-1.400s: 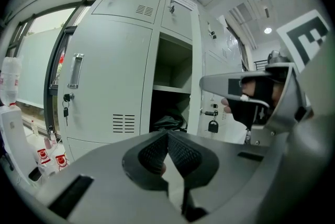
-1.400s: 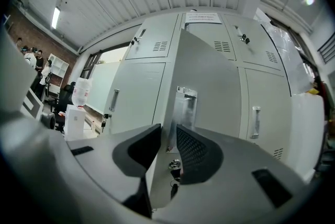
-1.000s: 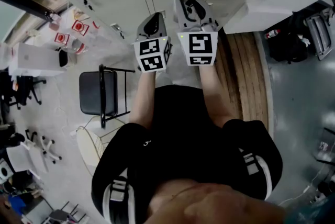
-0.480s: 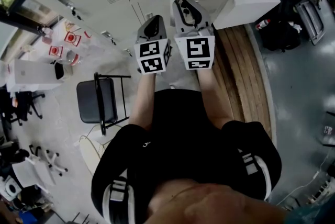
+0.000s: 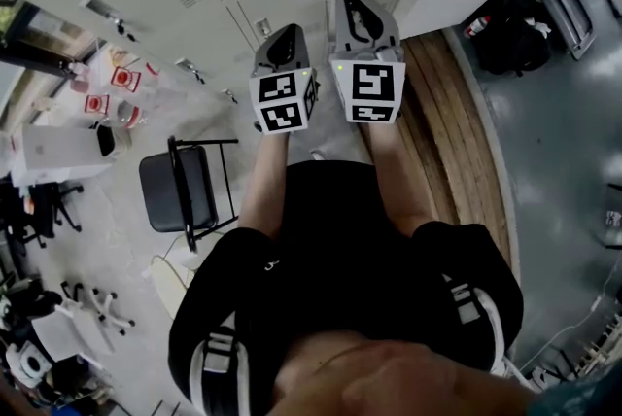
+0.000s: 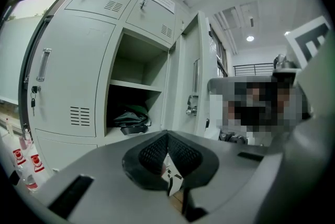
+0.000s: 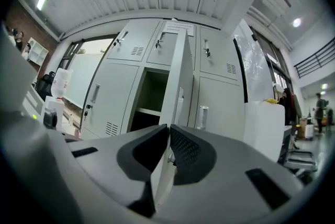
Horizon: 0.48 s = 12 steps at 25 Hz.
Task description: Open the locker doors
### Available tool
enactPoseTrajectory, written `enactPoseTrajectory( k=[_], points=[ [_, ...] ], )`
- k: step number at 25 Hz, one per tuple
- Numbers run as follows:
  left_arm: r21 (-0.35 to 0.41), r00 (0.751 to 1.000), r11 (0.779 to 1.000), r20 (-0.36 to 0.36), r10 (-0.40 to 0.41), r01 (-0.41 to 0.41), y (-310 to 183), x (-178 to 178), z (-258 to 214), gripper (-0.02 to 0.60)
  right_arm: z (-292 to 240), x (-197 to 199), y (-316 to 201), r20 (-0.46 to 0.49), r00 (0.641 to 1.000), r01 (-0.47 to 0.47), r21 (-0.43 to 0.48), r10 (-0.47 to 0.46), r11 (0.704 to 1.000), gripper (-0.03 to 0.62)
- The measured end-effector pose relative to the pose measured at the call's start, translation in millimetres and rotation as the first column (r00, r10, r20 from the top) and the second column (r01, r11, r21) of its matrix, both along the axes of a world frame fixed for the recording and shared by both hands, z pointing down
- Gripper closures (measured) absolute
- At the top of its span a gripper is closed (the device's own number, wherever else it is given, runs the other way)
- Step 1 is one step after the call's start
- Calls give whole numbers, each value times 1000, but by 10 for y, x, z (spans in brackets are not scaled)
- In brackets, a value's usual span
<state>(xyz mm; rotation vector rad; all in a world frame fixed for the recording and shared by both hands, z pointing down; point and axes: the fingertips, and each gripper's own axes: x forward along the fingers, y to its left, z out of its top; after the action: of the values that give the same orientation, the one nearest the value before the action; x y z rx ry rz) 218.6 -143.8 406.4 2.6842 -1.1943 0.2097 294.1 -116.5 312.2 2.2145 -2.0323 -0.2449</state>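
right hand-held gripper (image 7: 167, 129) has been brought to the door (image 7: 175, 68) ahead, jaws just closed on its edge; left hand-held gripper (image 6: 166, 136) clenched, empty. edge could be lost if pulled askew.

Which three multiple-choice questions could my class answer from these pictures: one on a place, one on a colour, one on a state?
1. Where is the dark bag?
A on a desk
B inside the open locker
C on the wooden floor

2. What colour is the folding chair?
A black
B red
C white

3. How does the locker door of the bag's compartment stand?
A shut
B taken off
C swung open

Key:
1 B: the bag lies in the compartment, under its shelf.
2 A: seat and frame are both black in the head view.
3 C: the door stands out from the frame, and the inside shows beside it.
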Motion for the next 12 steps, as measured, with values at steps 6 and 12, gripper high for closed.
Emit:
enactPoseTrajectory(
  k=[6,12],
  points=[
    [12,1000,1000,14,22,-22,72,61,-48,577,-7,253,113,26,996,-83,-6,83,997,559],
    [9,999,999,15,42,-42,77,139,-36,577,-6,477,158,37,987,-153,-13,153,988,562]
  ],
)
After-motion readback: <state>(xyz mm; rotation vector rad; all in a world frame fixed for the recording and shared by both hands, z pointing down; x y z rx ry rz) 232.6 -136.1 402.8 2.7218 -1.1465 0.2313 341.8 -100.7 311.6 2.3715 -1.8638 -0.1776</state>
